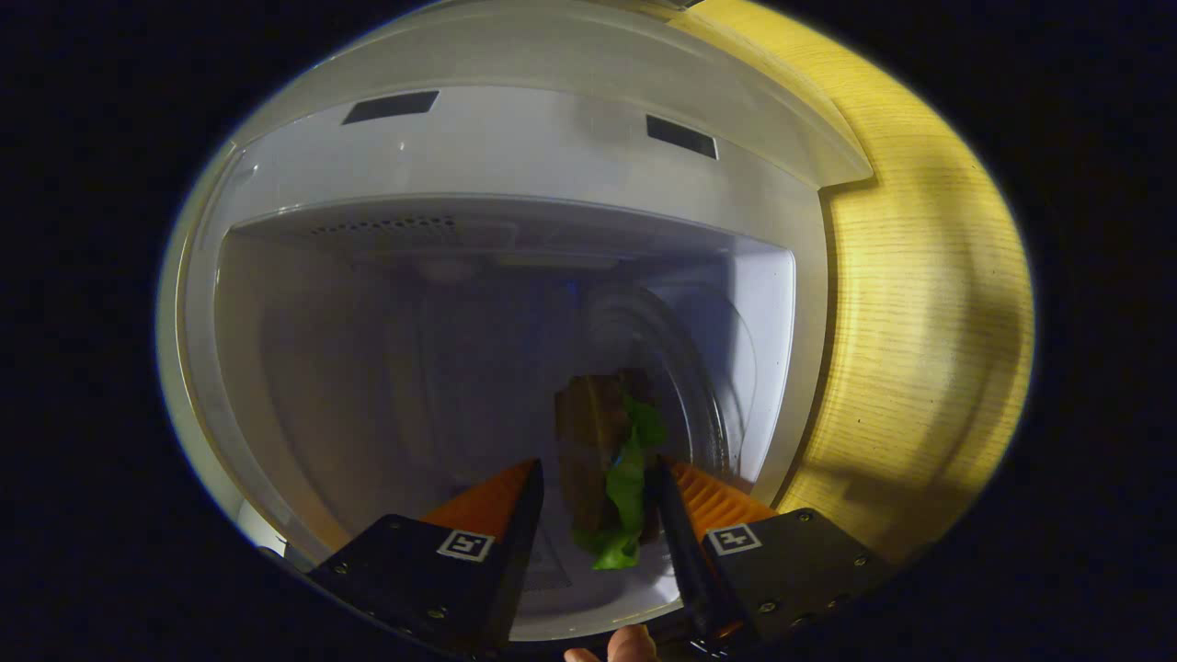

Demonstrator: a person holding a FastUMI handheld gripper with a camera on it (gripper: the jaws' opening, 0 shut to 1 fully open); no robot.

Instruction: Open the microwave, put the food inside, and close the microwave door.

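The microwave stands open, and I look straight into its pale cavity. My gripper reaches into the opening, shut on the food. The food is a brown sandwich-like piece with a green lettuce leaf hanging out of it between the fingers. Past the food, ribbed rings of the glass turntable show against one cavity wall. Part of the food is hidden behind the fingers.
The white front frame of the microwave has two dark latch slots. A light wooden surface runs alongside the microwave. A person's fingertip shows just behind the gripper body.
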